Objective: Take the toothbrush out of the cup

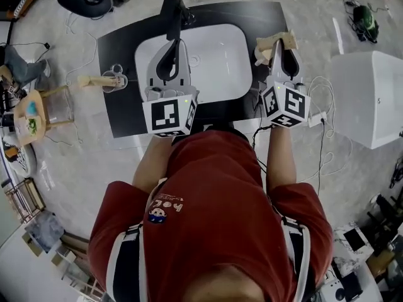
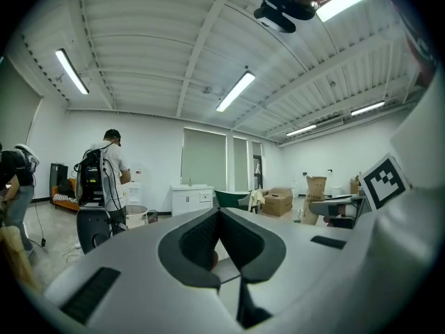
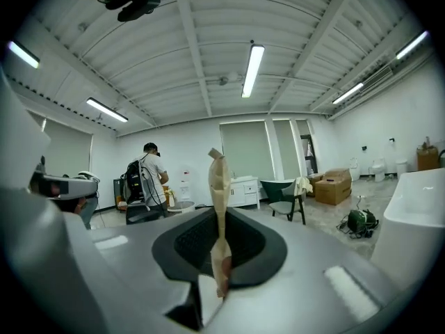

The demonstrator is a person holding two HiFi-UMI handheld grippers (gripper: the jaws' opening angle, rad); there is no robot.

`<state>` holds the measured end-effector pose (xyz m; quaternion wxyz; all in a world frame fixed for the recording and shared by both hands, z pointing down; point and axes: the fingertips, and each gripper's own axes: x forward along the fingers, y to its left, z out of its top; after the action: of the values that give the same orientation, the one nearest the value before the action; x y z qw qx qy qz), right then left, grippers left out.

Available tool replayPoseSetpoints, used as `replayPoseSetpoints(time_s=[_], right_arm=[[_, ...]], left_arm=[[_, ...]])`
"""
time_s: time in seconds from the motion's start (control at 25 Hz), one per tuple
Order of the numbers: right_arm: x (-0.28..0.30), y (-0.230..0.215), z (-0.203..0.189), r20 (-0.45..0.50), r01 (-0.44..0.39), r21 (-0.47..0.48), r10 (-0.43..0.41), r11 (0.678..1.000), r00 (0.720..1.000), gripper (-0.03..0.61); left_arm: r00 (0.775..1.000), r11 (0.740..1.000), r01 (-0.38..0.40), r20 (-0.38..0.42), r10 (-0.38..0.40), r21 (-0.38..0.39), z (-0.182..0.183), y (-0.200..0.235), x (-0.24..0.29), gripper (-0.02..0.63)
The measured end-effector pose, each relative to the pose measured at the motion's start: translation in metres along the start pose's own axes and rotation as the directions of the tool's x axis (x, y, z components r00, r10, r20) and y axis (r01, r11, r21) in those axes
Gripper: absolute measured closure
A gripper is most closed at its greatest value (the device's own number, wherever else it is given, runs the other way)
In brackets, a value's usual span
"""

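The right gripper [image 3: 220, 218] is pinching the wooden toothbrush [image 3: 218, 179] in narrow jaws, holding it upright over the worktop's [image 1: 123, 112] back right corner (probably to keep it clear of the cup). The left gripper [image 2: 220, 213] is hovering shut and empty over the sink [image 1: 214, 55].

Black counter [image 1: 121, 115], rect., on pale floor [image 1: 82, 162]. White basin [image 1: 217, 49] set in the middle, takes up most of the top btwn far & near edges. Black tap [image 1: 175, 8] at far edge, approx. centre. At left edge, abt midway: clear cup [image 1: 116, 78]. Wooden stick [image 1: 89, 80] meets it & pokes out past left edge; can't tell if it rests on the top or in the cup.
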<state>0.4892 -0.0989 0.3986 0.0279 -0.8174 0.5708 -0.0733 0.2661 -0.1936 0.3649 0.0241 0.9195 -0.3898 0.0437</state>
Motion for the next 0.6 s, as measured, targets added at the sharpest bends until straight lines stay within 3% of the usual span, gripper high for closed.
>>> replayPoseSetpoints(time_s=[0.32,0.6], right_arm=[[0.007,0.102,0.020,0.032,-0.148,-0.056,0.150,0.987,0.988,0.537],[0.009,0.192,0.013,0.011,-0.302,-0.072,0.304,0.950,0.953,0.537]], left_arm=[[0.995,0.995,-0.091,0.038,0.092,-0.035,0.008,0.074,-0.038,0.609],[0.977,0.976,-0.211,0.030,0.213,-0.061,-0.004,0.136,-0.078,0.609]])
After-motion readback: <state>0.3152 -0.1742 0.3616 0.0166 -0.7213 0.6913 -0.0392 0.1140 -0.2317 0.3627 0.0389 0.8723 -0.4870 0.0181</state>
